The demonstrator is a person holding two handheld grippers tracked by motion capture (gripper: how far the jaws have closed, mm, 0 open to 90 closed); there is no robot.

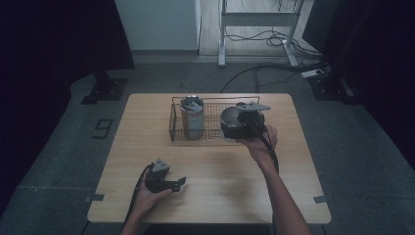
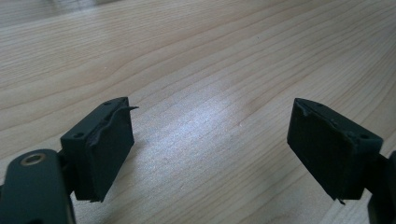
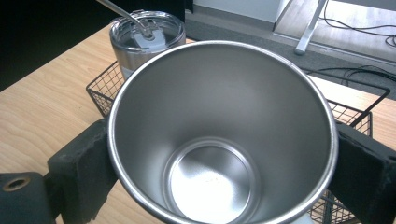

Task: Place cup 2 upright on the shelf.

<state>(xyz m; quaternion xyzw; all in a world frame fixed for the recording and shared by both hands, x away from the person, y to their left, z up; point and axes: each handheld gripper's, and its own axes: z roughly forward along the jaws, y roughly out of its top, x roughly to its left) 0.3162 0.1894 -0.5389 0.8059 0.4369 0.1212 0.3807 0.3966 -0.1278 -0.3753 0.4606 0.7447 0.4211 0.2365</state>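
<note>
A black wire basket point(image 1: 210, 100) stands at the back middle of the wooden table point(image 1: 215, 171). In its left end a steel tumbler with a lid point(image 1: 192, 117) is upright; the right gripper view shows this lidded tumbler point(image 3: 144, 37) behind the basket's mesh point(image 3: 105, 86). My right gripper point(image 1: 243, 122) is shut on an open steel cup point(image 1: 230, 119) at the basket's right end. The cup point(image 3: 261, 102) is empty, mouth toward the camera, with a pad on each side of its wall. Whether it rests on the basket floor I cannot tell. My left gripper point(image 1: 179, 184) lies low over the table front left, open point(image 2: 210, 149), nothing between its pads.
Bare wood lies between the basket and the table's front edge. Beyond the table, a white desk frame point(image 1: 222, 34) and cables point(image 1: 264, 68) are on the floor. Dark curtains hang at both sides.
</note>
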